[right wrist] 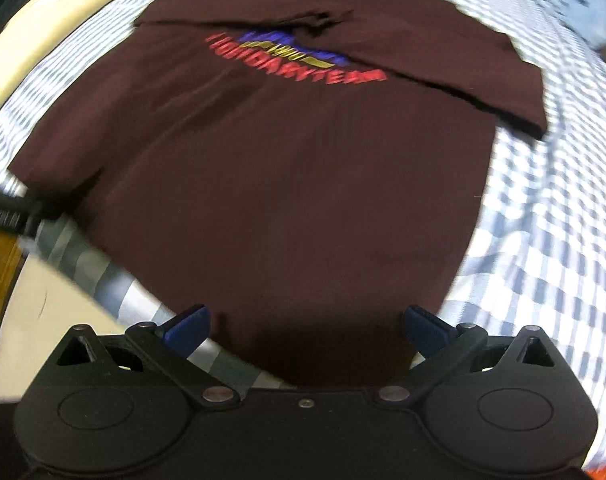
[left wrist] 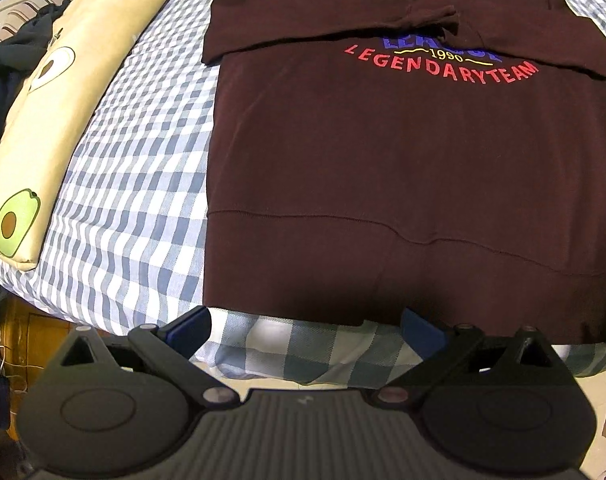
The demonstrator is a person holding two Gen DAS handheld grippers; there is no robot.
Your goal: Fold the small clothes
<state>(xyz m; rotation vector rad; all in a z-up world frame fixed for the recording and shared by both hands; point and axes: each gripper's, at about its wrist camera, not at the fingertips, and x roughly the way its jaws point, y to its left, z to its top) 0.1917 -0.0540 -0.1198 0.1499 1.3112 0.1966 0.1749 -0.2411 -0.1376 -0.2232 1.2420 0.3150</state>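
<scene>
left wrist: avocado pillow (left wrist: 59, 92) beside sweatshirt (left wrist: 403, 152).

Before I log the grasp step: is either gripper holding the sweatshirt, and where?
Nothing is held. Left gripper and right gripper are open near the sweatshirt hem.

left wrist view low at bed edge, right wrist alike, both sharing sweatshirt (left wrist: 403, 168)

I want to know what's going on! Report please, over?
Left tongs open, right tongs open, both at the near hem. Sweatshirt flat on checked bedsheet, sleeves folded across chest. Avocado pillow off to the side, nothing blocking.
</scene>
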